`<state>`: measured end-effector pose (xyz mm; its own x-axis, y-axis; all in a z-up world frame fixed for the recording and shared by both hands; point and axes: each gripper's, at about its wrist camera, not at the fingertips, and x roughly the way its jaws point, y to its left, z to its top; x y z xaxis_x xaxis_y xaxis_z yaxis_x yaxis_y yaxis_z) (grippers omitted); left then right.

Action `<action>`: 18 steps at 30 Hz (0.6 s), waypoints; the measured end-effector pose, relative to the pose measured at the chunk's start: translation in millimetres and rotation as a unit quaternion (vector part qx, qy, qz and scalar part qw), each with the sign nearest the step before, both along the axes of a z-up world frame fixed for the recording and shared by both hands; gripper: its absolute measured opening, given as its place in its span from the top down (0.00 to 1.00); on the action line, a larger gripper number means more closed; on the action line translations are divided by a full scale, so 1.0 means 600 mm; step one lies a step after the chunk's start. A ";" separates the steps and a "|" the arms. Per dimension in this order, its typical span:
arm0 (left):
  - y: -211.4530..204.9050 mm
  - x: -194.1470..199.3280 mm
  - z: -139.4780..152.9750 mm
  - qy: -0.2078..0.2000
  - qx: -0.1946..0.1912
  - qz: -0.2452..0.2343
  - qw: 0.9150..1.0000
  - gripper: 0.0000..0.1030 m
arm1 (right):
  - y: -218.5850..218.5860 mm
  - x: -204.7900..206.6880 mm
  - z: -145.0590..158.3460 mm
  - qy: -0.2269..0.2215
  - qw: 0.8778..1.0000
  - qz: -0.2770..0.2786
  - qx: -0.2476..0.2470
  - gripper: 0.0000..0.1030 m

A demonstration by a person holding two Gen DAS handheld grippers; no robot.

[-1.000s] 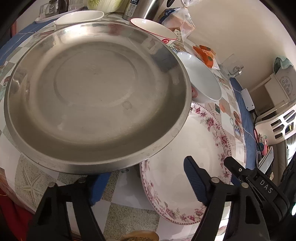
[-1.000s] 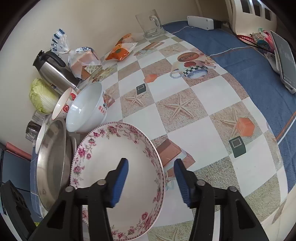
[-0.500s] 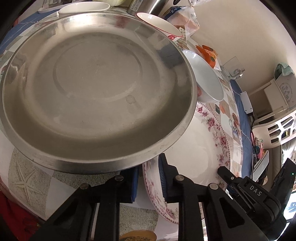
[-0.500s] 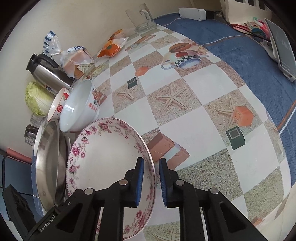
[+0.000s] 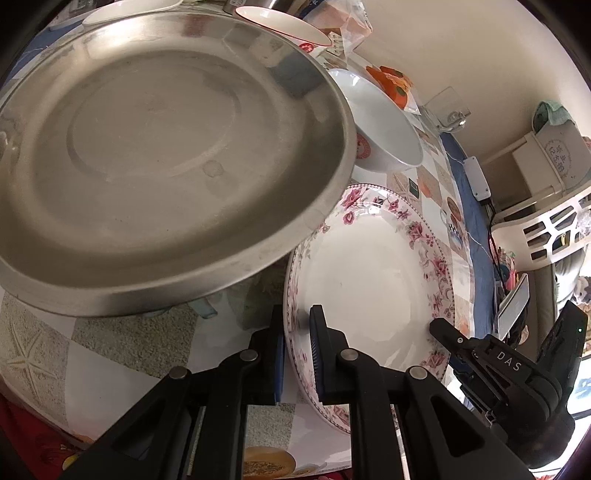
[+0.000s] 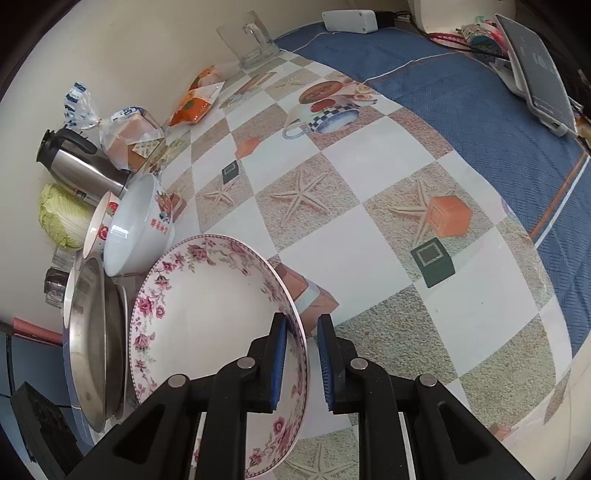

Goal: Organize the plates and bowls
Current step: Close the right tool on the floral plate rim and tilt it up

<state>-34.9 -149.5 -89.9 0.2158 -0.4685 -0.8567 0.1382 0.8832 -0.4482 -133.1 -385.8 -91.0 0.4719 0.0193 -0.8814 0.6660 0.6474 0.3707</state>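
1. Steel first: the big metal plate (image 5: 166, 147) fills the left wrist view from about 9 to 12 o'clock, and its lower right rim overlaps the floral plate (image 5: 369, 280).
2. The left gripper (image 5: 297, 354) is clamped on the floral plate's near rim at roughly 6 o'clock, one blue pad outside and one inside.
3. Past it at 1 o'clock sits a white bowl (image 5: 376, 122), with a shallower red-rimmed bowl (image 5: 280, 26) behind that, up near 12.
4. Over in the right wrist view, the metal plate (image 6: 96, 343) is at 8 o'clock, edge-on, and the floral plate (image 6: 207, 314) is just beside it.
5. The right gripper (image 6: 301, 363) straddles that plate's right rim around 6 o'clock. The rim touches the left pad, but there's a gap at the right one, so it's not fully clamped.
6. The checkered tablecloth (image 6: 369, 229) runs off toward 3 o'clock.
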 end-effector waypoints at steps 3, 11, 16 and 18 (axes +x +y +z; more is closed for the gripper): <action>-0.007 0.003 0.000 0.001 0.002 -0.006 1.000 0.87 | -0.007 -0.008 -0.002 -0.001 1.000 -0.010 0.006 0.82; 0.001 0.019 -0.008 0.009 -0.021 0.010 1.000 0.87 | -0.008 -0.010 -0.004 -0.001 1.000 -0.010 0.012 0.81; -0.002 0.026 -0.013 0.004 -0.030 0.026 0.999 0.87 | -0.008 -0.008 -0.004 -0.002 1.000 -0.009 0.013 0.81; -0.003 0.028 -0.014 0.002 -0.034 0.032 0.999 0.87 | -0.008 -0.007 -0.004 -0.002 1.000 -0.009 0.013 0.82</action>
